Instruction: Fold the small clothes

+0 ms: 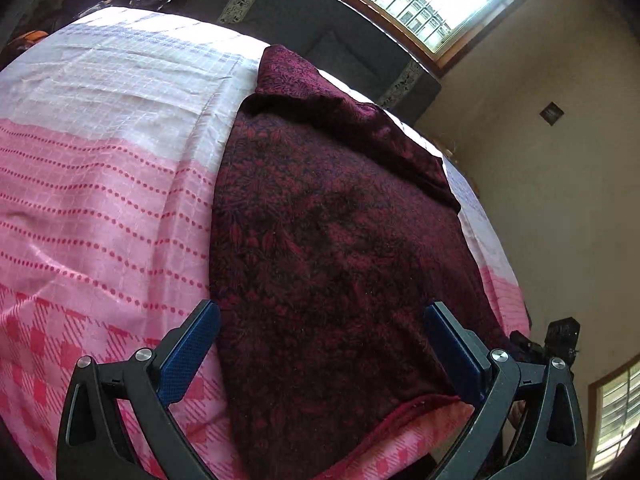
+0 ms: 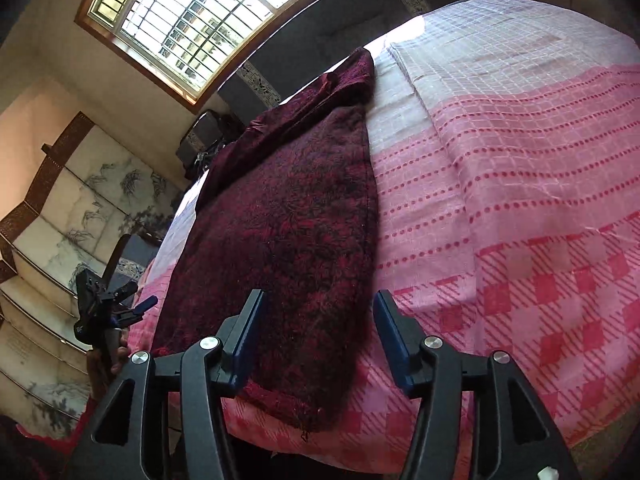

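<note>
- The garment [image 1: 320, 232], dark maroon with a red leaf pattern, lies spread on the bed [image 1: 100, 200], over a pink and white checked sheet.
- It runs lengthwise from the near edge of the bed toward the window [image 2: 188, 12], in one long panel.
- At its far end the cloth is bunched and partly doubled over itself; the near part lies flat.
- The near hem sits just at the bed's edge, one corner slightly overhanging in the right wrist view.
- The left gripper [image 1: 320, 352] hangs above the near part of the garment, jaws wide apart, nothing between them.
- The right gripper [image 2: 318, 336] hovers over the near hem and its right-hand edge, jaws apart and empty, narrower than the left's.
- Neither gripper touches the cloth, as far as the views show.
- The left gripper also shows small at the left of the right wrist view, held in a hand [image 2: 116, 354] beside the bed.
- Handling, as I judge it: the cloth looks soft, light and limp, with a slightly fuzzy weave, so it should drape and sag rather than hold shape.
- It is unlikely to slip from rubbery pads, but a thin pinch may catch the sheet underneath too.
- Best hold: the two near corners of the hem, one per gripper, gripping the edge only.
- The bunched far end may need smoothing before a clean fold.
</note>
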`<act>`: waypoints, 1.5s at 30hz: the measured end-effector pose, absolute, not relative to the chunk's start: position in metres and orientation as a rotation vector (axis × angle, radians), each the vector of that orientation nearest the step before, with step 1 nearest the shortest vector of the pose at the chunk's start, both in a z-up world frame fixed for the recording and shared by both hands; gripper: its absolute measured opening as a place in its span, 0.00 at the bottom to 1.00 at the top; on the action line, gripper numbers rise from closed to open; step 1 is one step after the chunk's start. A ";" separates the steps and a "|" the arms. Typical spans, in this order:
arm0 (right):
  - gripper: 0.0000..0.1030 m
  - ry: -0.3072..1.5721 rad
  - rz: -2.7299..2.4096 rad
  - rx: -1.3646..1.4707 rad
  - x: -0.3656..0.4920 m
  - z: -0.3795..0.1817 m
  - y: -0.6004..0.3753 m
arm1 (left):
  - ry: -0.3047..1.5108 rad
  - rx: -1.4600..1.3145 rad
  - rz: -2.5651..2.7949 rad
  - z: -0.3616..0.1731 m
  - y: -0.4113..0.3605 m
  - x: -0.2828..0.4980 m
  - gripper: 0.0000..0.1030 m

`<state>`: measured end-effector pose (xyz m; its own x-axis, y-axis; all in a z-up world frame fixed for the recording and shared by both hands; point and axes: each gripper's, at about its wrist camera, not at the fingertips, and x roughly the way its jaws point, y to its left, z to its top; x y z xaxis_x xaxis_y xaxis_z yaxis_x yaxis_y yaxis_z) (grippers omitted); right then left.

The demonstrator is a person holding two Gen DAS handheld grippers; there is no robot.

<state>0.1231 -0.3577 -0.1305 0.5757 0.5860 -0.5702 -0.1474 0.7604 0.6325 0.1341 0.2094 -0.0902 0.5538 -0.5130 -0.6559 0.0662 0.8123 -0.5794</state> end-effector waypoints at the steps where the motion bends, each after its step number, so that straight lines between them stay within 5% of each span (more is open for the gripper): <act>1: 0.52 0.861 0.459 0.586 0.121 -0.135 -0.359 | 0.939 -0.561 -0.372 -0.095 0.213 0.129 0.98; 10: 0.49 0.855 0.510 0.560 0.112 -0.141 -0.342 | 0.952 -0.608 -0.497 -0.110 0.217 0.095 0.98; 14: 0.17 0.885 0.509 0.577 0.113 -0.149 -0.338 | 0.963 -0.624 -0.548 -0.111 0.218 0.092 0.98; 17: 0.13 0.876 0.510 0.610 0.113 -0.155 -0.342 | 0.958 -0.625 -0.565 -0.110 0.220 0.084 0.98; 26: 0.13 0.876 0.572 0.624 0.116 -0.160 -0.338 | 0.887 -0.525 -0.596 -0.111 0.204 0.065 0.98; 45: 0.16 0.886 0.573 0.703 0.121 -0.165 -0.348 | 1.024 -0.701 -0.558 -0.114 0.210 0.079 0.98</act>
<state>0.1215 -0.3480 -0.1651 0.5145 0.7029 -0.4912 -0.1594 0.6412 0.7506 0.0787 0.2104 -0.1142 0.4182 -0.7083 -0.5687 0.0943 0.6566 -0.7483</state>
